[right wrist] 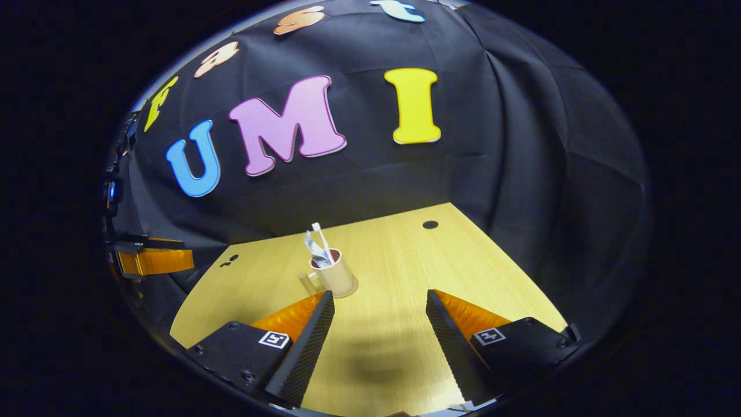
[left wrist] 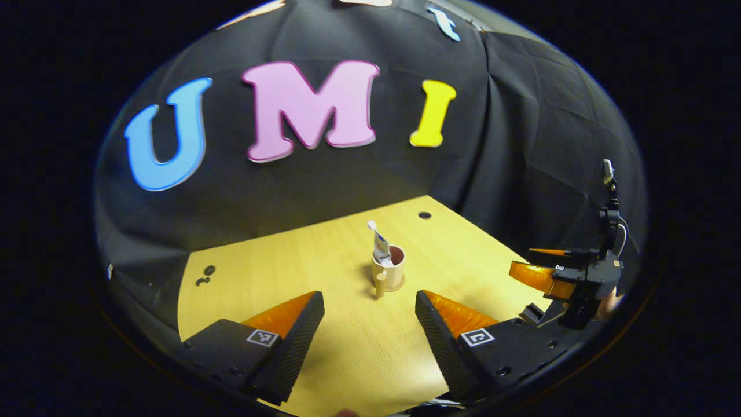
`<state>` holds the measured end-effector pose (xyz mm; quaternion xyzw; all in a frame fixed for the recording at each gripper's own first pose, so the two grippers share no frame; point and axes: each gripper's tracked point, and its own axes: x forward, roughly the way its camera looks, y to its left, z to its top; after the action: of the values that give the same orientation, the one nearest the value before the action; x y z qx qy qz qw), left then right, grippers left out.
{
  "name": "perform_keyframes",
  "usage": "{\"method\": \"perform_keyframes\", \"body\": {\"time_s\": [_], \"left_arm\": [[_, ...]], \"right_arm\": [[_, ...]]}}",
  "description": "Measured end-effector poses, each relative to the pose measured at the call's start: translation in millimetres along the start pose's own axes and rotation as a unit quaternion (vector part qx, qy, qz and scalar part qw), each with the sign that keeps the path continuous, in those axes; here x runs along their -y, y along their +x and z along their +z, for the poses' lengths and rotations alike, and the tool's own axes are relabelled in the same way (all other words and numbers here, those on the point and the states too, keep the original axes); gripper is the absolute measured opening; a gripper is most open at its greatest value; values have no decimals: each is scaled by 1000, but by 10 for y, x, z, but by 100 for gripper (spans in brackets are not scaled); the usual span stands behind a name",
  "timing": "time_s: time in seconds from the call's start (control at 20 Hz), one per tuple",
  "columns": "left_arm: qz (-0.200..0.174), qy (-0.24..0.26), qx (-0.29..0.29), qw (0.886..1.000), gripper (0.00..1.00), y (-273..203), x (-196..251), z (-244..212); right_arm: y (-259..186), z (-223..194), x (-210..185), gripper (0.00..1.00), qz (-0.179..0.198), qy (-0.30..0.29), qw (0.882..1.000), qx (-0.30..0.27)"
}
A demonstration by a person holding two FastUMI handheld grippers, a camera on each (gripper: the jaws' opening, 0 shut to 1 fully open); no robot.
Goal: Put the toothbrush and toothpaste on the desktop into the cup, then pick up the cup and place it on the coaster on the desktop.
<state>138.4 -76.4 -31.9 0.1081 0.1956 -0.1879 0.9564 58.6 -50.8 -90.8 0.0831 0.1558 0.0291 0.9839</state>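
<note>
Left gripper view shows the left gripper (left wrist: 369, 315) hovering over the pale wooden desk (left wrist: 278, 260) with its two fingers spread wide and nothing between them. Straight ahead, on the line that runs out between those fingers, stands the cup (left wrist: 389, 269), apart from both fingertips. It is a small cream mug, upright, with a dark reddish inside and its handle turned toward this gripper. The toothpaste (left wrist: 380, 246), a crinkled silvery tube, sticks up out of it, leaning left and away.

In the right gripper view the right gripper (right wrist: 379, 318) is also wide open and empty. From here the cup (right wrist: 336, 272) sits ahead but off to the left, just beyond the left fingertip. The white toothbrush (right wrist: 322, 240) stands in it beside the toothpaste (right wrist: 314, 248), both long axes near upright, tilted slightly.

So both items look to be in already, and I'd judge the lift to be the step in hand. The left gripper seems better lined up, since the cup lies dead centre of its opening. I can't make out a coaster anywhere on the desk.

The fingers are black wedges with ribbed inner faces and orange backs. The right gripper (left wrist: 547, 272) also shows far right in the left gripper view.
</note>
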Motion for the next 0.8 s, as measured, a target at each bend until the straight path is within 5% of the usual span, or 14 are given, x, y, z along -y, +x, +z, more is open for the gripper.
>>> {"method": "perform_keyframes", "body": {"time_s": [0.2, 0.4, 0.8], "left_arm": [[120, -61, 104, 985, 98, -833, -387, 45], [183, -68, 147, 970, 98, -1532, -630, -245], [172, -109, 120, 972, 98, -2071, -281, -1041]], "right_arm": [[-459, 187, -287, 98, 13, -13, 1000, 18], [-858, 266, -473, 98, 12, -7, 999, 50], [-1444, -118, -696, 98, 13, -10, 998, 56]]}}
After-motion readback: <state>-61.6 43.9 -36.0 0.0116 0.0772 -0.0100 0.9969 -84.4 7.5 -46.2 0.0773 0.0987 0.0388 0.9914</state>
